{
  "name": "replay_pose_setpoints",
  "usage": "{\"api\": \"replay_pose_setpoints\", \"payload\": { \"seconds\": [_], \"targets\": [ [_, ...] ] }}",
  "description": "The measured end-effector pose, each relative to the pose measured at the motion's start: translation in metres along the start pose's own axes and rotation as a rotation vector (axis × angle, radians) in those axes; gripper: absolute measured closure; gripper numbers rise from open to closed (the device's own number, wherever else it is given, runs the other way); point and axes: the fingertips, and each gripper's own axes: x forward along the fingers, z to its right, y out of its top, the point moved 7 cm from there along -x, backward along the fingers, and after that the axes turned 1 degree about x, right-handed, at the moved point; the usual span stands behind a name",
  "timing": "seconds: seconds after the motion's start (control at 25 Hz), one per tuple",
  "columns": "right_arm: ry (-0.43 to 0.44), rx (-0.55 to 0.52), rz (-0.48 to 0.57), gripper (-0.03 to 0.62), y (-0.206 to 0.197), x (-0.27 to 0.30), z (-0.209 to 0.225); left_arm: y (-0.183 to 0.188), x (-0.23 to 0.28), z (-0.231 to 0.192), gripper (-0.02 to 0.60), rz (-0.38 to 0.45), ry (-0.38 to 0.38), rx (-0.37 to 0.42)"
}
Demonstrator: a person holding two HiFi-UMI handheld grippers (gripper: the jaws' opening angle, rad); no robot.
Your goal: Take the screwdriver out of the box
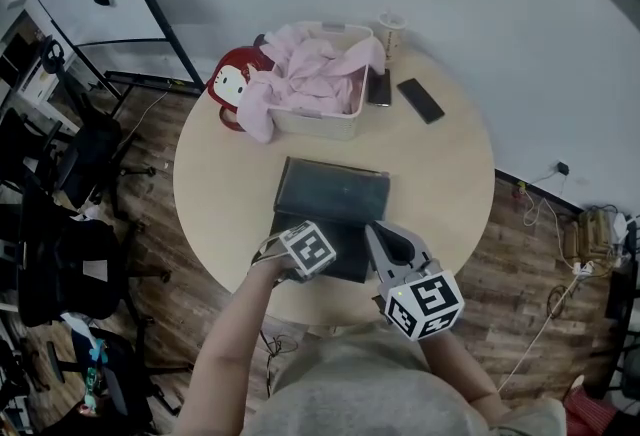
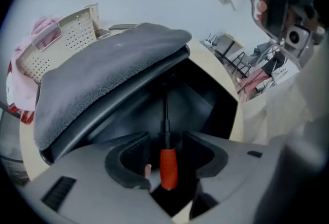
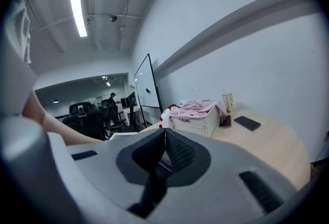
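Note:
A dark flat box (image 1: 345,242) lies on the round table (image 1: 450,184) with its grey lid (image 1: 330,189) raised toward the far side. In the left gripper view a screwdriver (image 2: 168,166) with a red handle and a dark shaft lies inside the black box (image 2: 208,102), under the felt-covered lid (image 2: 113,63). My left gripper (image 2: 167,142) points steeply down into the box, open, its pads on either side of the handle without pressing it. In the head view it (image 1: 303,262) hangs over the box's near left corner. My right gripper (image 1: 380,232), (image 3: 165,133) is shut and empty, level, beside the box's right front.
At the far side stand a white basket (image 1: 335,127) of pink cloth (image 1: 310,74), a red plush toy (image 1: 235,84), a paper cup (image 1: 390,32) and two phones (image 1: 420,99), (image 1: 379,87). Office chairs (image 1: 70,254) stand on the floor to the left. The table edge is right in front of me.

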Motion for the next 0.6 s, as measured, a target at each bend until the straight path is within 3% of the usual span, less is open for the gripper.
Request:
{"api": "replay_pose_setpoints", "payload": {
  "seconds": [0.2,0.32,0.48,0.6],
  "targets": [
    [0.002,0.007,-0.008,0.592,-0.0026,0.0011,0.0054,0.0023,0.0052,-0.002,0.431,-0.047,0.073,0.051],
    [0.007,0.014,-0.012,0.592,-0.0053,0.0023,0.0055,0.0019,0.005,-0.003,0.437,-0.04,0.072,0.036],
    [0.01,0.014,-0.013,0.592,-0.0065,0.0021,0.0044,0.0014,0.0019,-0.0031,0.523,-0.004,0.052,-0.008],
    [0.001,0.017,-0.014,0.592,-0.0077,-0.0008,0.0048,0.0021,0.0009,0.0008,0.528,-0.002,0.074,0.03]
  ]
}}
